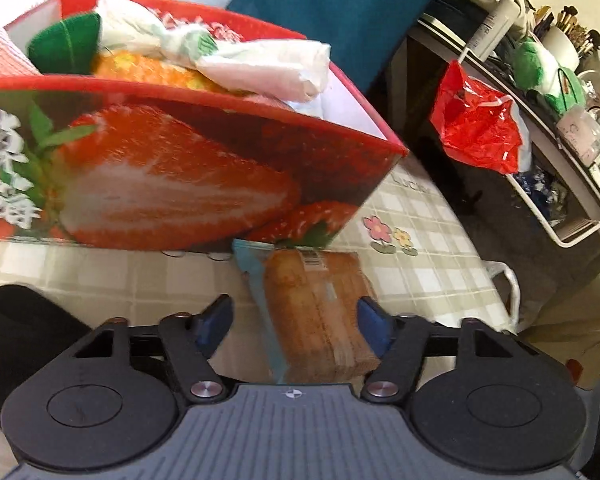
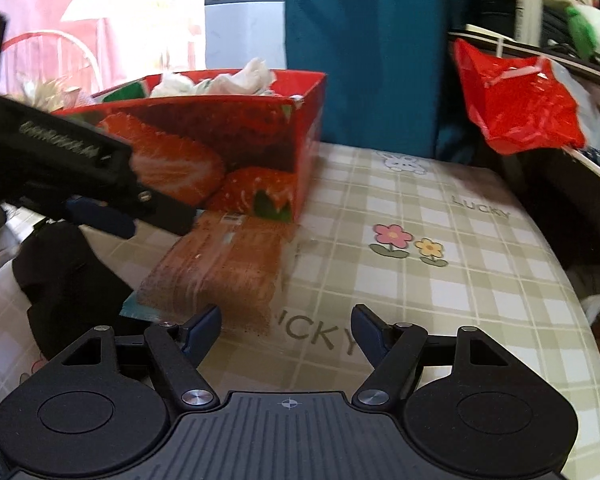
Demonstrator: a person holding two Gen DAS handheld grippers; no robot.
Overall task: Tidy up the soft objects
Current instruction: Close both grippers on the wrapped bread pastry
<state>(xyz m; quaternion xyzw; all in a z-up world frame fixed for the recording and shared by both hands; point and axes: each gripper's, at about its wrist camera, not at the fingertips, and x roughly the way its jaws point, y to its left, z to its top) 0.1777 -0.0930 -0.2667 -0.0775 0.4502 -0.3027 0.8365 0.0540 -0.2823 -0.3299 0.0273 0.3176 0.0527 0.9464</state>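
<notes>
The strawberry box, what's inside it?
The strawberry box holds a white plastic bag on top, something orange beneath it and something green beside that. Its wall and these things hide anything deeper.

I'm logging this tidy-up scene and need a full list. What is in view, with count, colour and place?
Strawberry box: one, red, on the table, open top.
White plastic bag: one, white with green print, lying on top of the box's contents.
Green soft item: one, green, inside the box at its far left.
Orange soft item: one, orange-yellow, in the box under the bag.
Wrapped cake: one, brown in clear wrap with a blue edge, on the table against the box.
Tablecloth: one, beige-and-white check with flowers.
Red bag: one, hanging off the shelf rack on the right.
Left gripper: fingers open around the cake.
Right gripper: fingers open, empty.
</notes>
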